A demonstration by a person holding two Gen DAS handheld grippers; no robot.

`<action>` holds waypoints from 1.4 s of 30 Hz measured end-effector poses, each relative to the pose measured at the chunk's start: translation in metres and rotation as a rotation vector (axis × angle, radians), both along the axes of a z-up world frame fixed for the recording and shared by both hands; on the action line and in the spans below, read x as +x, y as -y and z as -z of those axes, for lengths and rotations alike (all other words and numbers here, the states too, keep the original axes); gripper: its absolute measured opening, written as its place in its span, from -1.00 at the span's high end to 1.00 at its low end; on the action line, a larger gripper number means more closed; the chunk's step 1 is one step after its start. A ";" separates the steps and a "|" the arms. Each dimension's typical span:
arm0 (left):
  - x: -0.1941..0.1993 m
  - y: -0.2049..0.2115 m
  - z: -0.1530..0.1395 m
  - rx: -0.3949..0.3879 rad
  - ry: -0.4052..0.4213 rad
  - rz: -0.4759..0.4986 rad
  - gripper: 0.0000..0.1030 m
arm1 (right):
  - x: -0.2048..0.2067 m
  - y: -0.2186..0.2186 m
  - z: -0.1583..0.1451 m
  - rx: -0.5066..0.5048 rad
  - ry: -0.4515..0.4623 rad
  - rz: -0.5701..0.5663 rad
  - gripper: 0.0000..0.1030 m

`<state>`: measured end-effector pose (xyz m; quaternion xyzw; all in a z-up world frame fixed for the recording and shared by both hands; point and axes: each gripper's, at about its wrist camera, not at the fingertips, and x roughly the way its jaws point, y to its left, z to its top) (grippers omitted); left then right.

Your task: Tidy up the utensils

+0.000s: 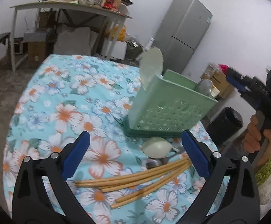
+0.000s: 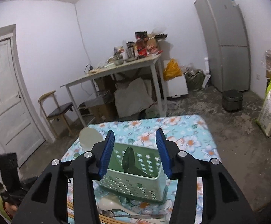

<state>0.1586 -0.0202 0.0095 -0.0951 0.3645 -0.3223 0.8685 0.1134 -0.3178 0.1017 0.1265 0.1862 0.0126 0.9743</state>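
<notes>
Green perforated plastic, a rectangular utensil holder (image 1: 171, 108) with star-shaped holes, stands on the floral blue tablecloth (image 1: 75, 102) toward the far right of the table in the left wrist view, and it already carries a pale flat paddle-like utensil (image 1: 151, 67) at its far-left corner and a grey rounded utensil head (image 1: 204, 86) at its right end. Loose items wait on the near side of it: a cream plastic spoon (image 1: 157, 149), a metal spoon (image 1: 157, 162) partly under that, and a fan of light wooden chopsticks (image 1: 135, 181) lying flat on the cloth. The left gripper (image 1: 135, 153) has its blue-padded jaws spread wide, empty, and hanging above the spoons and chopstick ends without touching them, so the step in hand looks like a reach for the next piece. The next move probably calls for lowering over one spoon or a chopstick and closing squarely, since the pieces overlap and could drag each other. At the far right edge a person's hand (image 1: 256, 136) grips the handle of the other tool. In the right wrist view, the right gripper (image 2: 135, 153) is held over the same holder (image 2: 135, 183), jaws parted about halfway with nothing between the pads; a dark green utensil (image 2: 129, 160) leans inside the compartment directly beneath, which suggests a piece just dropped in. Near the bottom edge lie the cream spoon (image 2: 109, 203), the metal spoon (image 2: 135, 215) and the chopstick ends (image 2: 79, 212).
</notes>
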 end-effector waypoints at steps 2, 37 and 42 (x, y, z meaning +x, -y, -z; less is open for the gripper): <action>0.001 0.004 0.004 -0.018 -0.031 0.041 -0.84 | -0.010 -0.003 -0.005 -0.013 -0.008 0.020 0.08; -0.006 0.029 0.021 0.298 0.055 -0.115 -0.84 | -0.014 -0.079 0.094 -0.009 -0.397 -0.014 0.18; -0.001 0.036 0.039 0.344 0.035 -0.075 -0.84 | -0.002 -0.095 0.112 -0.016 -0.452 -0.049 0.52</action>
